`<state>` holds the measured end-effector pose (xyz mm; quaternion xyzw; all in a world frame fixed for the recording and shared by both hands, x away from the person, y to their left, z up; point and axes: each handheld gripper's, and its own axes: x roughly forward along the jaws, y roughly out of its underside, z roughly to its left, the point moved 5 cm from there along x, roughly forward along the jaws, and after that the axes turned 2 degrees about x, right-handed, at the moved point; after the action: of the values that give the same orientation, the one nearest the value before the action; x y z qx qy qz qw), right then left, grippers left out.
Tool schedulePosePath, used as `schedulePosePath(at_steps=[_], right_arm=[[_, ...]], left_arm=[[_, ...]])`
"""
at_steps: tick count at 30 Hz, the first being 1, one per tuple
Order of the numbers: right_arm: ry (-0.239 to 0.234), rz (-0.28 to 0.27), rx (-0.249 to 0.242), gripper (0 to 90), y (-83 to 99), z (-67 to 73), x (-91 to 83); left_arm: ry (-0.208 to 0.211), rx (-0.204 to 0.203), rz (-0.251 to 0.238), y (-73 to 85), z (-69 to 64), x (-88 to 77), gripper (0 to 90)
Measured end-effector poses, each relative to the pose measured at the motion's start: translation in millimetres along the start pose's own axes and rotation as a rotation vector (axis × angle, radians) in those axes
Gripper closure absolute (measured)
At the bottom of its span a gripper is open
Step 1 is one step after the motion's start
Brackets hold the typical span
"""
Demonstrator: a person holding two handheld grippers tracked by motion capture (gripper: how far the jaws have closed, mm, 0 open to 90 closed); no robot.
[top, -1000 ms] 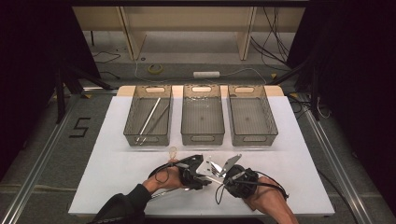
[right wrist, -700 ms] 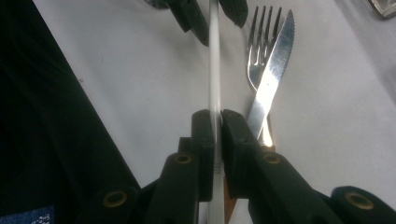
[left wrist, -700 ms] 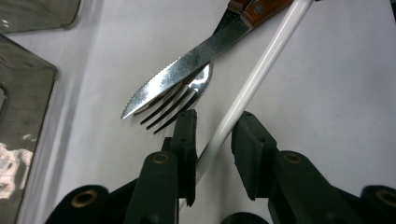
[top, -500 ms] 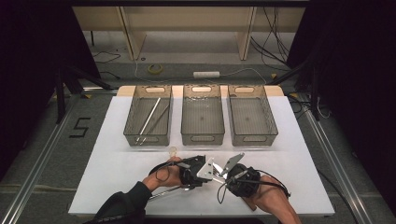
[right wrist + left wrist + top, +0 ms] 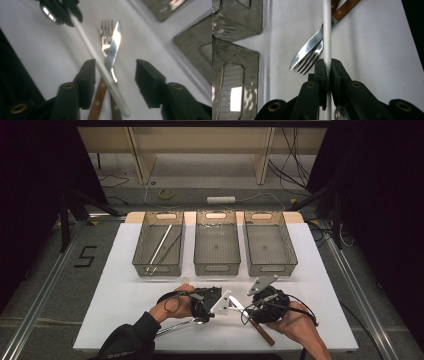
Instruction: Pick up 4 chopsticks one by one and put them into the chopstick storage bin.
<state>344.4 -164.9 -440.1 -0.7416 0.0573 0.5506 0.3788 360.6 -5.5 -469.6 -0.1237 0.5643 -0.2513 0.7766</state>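
Handover of white-handled spoon (image 5: 327,32): left gripper (image 5: 327,72) clamped on handle, right gripper (image 5: 115,75) just opened, jaws apart.
Lift straight, clearing knife (image 5: 312,47) and fork (image 5: 310,61) on table (image 5: 125,295).

A dark sleeve (image 5: 131,336) covers the arm at lower left. Both grippers, left gripper (image 5: 327,72) and right gripper (image 5: 115,75), are black with brass-coloured screws, trailing black cables.

Bare white table (image 5: 125,300) left free ahead of hands, up to three baskets (image 5: 216,251) ranged across far side. Near middle blocked by crossed knife (image 5: 312,46) and fork (image 5: 310,60).
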Motion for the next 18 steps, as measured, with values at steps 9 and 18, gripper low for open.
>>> schedulePosePath(at_steps=[9,18], right_arm=[[0.010,-0.151,0.049,41.2,-7.0,-3.0,-14.9],[-0.029,-0.227,0.064,37.5,-3.0,1.0,-13.0]], left_arm=[[-0.054,-0.127,0.029,8.4,12.3,-7.1,84.0],[-0.124,-0.331,0.010,25.1,31.7,-27.2,83.9]])
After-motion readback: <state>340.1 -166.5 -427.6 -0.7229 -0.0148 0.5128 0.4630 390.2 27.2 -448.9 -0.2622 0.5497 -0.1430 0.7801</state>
